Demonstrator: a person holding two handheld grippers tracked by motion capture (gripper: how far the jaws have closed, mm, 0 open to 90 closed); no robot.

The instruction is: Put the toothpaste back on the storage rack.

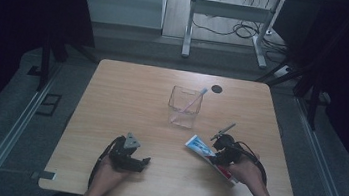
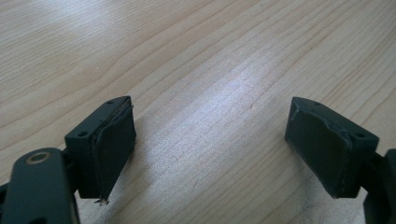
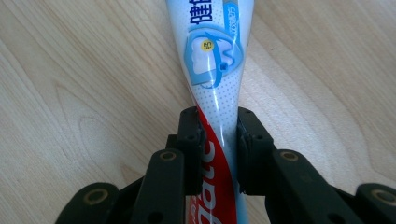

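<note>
Now the right tool (image 3: 218, 140) is clenched on the toothpaste tube (image 3: 212, 60) lying on the bench (image 1: 127, 97); the left tool (image 2: 210, 140) rests released, jaws wide apart.

Each hand carries a black two-jaw gripper of matt plastic. The left gripper (image 1: 130, 154) bears a grey three-cornered plate on top, and a black cable loops from its body back along the forearm. The right gripper (image 1: 225, 149) trails a black cable that curves around the wrist. Each jaw is a rectangular block faced with a dark rubber pad (image 2: 114, 149), worn and frayed at its edges. Linkage arms join the jaws through brass-coloured pivot bushings (image 3: 166, 156), with small recessed screw holes beside them. Both forearms are bare, without sleeves.
</note>
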